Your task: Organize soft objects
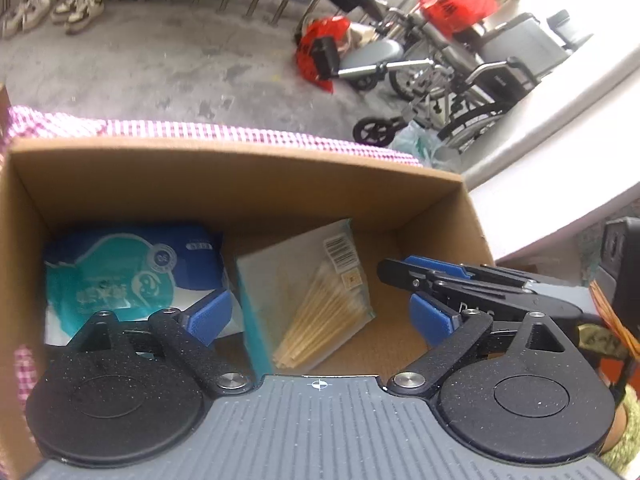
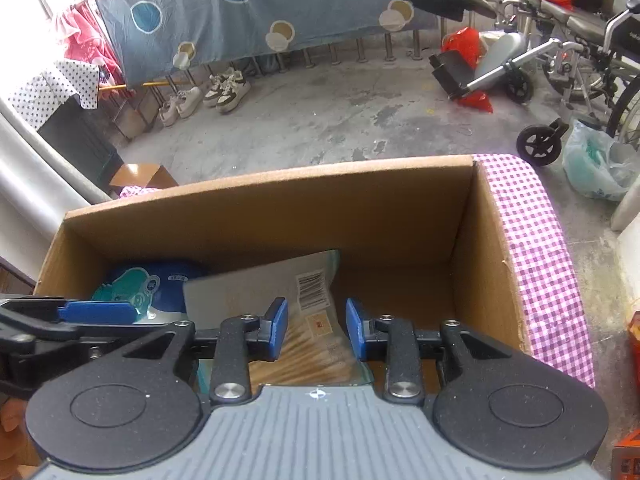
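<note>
Brown cardboard box (image 2: 280, 216) on a purple gingham cloth (image 2: 536, 240): you hover both grippers over its open top. Your left gripper (image 1: 320, 312) stands spread wide with nothing between its blue pads. Your right gripper (image 2: 316, 330) is narrowed but not gripping, above the clear packet of cotton swabs (image 1: 316, 300) lying inside, beside a blue-and-teal mask pack (image 1: 128, 272) at the box's left end.

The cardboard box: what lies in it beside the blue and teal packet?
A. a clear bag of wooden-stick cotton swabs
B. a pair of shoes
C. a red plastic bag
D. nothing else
A: the cardboard box holds a blue and teal packet at its left and a clear bag of cotton swabs with a barcode label beside it.
</note>
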The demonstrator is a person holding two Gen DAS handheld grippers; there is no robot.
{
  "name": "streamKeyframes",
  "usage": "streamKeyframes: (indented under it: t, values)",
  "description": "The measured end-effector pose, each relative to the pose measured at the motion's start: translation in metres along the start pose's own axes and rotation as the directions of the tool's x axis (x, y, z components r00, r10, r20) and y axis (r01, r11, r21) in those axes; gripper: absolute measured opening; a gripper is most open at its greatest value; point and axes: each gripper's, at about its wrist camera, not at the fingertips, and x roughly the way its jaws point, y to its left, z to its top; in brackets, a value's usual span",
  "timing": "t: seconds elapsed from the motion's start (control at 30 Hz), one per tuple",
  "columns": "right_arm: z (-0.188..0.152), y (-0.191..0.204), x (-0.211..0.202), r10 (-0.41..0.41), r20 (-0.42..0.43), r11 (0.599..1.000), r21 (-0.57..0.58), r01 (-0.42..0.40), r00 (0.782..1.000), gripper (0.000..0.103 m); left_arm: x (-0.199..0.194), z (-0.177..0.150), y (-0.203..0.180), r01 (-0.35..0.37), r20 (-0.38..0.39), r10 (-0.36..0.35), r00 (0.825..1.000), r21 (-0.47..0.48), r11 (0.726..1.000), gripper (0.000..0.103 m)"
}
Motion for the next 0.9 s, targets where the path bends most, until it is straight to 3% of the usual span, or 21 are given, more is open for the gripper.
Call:
streamKeyframes:
  t: [0.17, 0.27, 0.43, 0.6, 0.8, 0.9]
  values:
    - [-0.002, 0.009, -0.020, 0.038, -0.003, 0.999, -0.029, -0.038, 0.999, 0.035, -0.045, -0.014, -0.010, -0.007, 0.086, 0.002, 0.996, 0.060, 0.998, 0.100]
    - [-0.007, 0.022, -0.024, 0.091, -0.071, 0.992, -0.079, -0.096, 0.993, 0.047, -0.080, -0.029, -0.013, 0.005, 0.135, -0.015, 0.991, 0.073, 0.997, 0.102]
    - [-0.027, 0.061, -0.015, 0.104, -0.220, 0.960, -0.234, -0.156, 0.970, 0.048, -0.142, -0.072, -0.008, 0.024, 0.219, -0.050, 0.974, 0.119, 0.993, 0.102]
    - [-0.039, 0.080, 0.017, 0.031, -0.353, 0.947, -0.289, -0.141, 0.935, 0.048, -0.173, -0.128, 0.010, 0.033, 0.261, -0.062, 0.963, 0.114, 0.993, 0.102]
    - [-0.048, 0.081, 0.064, -0.058, -0.476, 0.956, -0.278, -0.088, 0.878, 0.048, -0.179, -0.184, 0.032, 0.001, 0.313, -0.030, 0.949, 0.091, 0.996, 0.102]
    - [-0.047, 0.088, 0.071, -0.074, -0.464, 0.955, -0.287, -0.071, 0.883, 0.049, -0.179, -0.198, 0.045, 0.019, 0.326, -0.038, 0.945, 0.061, 0.998, 0.102]
